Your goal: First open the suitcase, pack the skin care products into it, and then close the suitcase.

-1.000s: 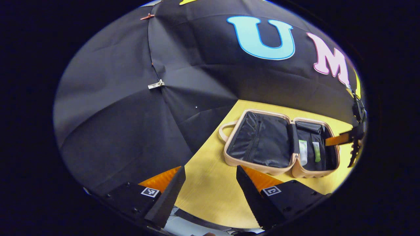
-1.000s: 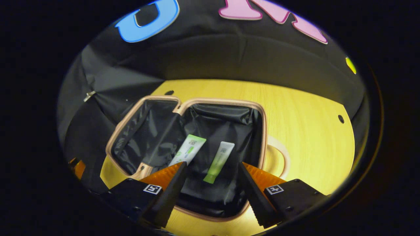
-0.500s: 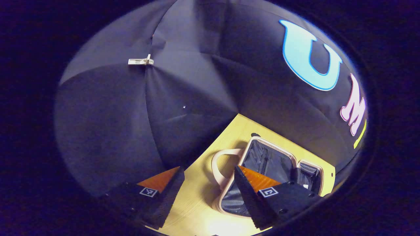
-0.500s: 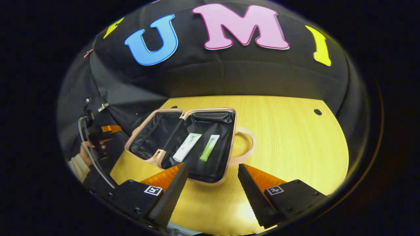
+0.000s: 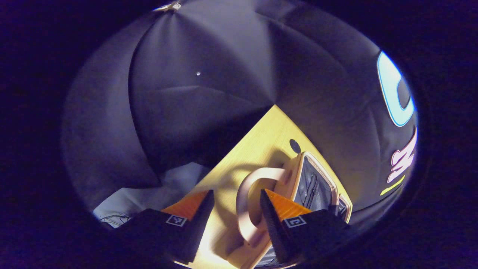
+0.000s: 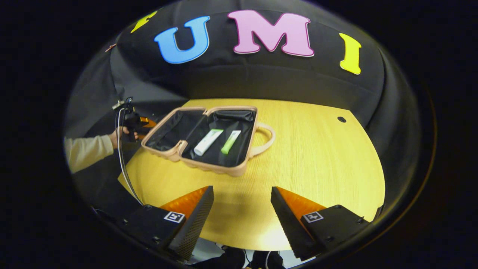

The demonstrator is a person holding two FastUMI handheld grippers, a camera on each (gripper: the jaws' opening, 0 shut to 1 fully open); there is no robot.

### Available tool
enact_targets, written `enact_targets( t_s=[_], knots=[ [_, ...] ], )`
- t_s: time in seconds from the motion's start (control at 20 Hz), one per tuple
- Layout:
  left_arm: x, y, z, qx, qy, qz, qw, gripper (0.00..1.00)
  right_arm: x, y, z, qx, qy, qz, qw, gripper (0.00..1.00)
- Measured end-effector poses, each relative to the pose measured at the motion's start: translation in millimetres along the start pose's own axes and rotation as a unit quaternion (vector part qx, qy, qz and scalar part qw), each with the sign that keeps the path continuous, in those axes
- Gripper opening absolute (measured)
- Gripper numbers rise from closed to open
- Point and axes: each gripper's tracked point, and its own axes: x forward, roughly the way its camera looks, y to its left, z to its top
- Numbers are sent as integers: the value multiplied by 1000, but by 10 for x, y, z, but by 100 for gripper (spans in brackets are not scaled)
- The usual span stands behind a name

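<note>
The beige suitcase (image 6: pixel 209 168) lies open on the yellow table (image 6: pixel 317 157). In its right half lie a white tube (image 6: pixel 208 136) and a green tube (image 6: pixel 230 137), side by side on the black lining. My right gripper (image 6: pixel 241 216) hangs open over the table's front edge, well short of the case. My left gripper (image 6: pixel 146 122), held by a hand (image 6: pixel 119 132), is at the lid half's left edge. In the left gripper view, my left gripper (image 5: pixel 233 224) is open with the lid's beige handle (image 5: pixel 248 201) between its fingers, close to the right one. The lid's rim (image 5: pixel 298 175) runs just beyond.
A cable (image 6: pixel 123 164) hangs from the left gripper past the table's left corner. Small round holes (image 6: pixel 341 119) (image 5: pixel 294 145) mark the tabletop. A second handle (image 6: pixel 266 140) sticks out on the case's right side. Black cloth walls close in behind and left.
My right gripper has drawn back from over the tubes to the table's front. My left gripper has swung in to the lid's outer edge, and the handle now lies between its fingers.
</note>
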Motion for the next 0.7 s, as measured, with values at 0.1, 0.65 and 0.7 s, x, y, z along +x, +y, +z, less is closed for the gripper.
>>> enact_targets(
  t_s=[0.1, 0.65, 0.7],
  knots=[
    [52, -22, 54, -2, -13, 4, 1000, 54, 5, 5, -8, 16, -2, 2, 1000, 98],
    [-1428, -1128, 703, 144, -139, -11, 980, 6, -127, -742, 576, 55, -55, -29, 997, 98],
    [-1622, -1283, 730, 152, -142, -17, 978, 6, -162, -817, 639, 59, -63, -30, 996, 98]
  ],
)
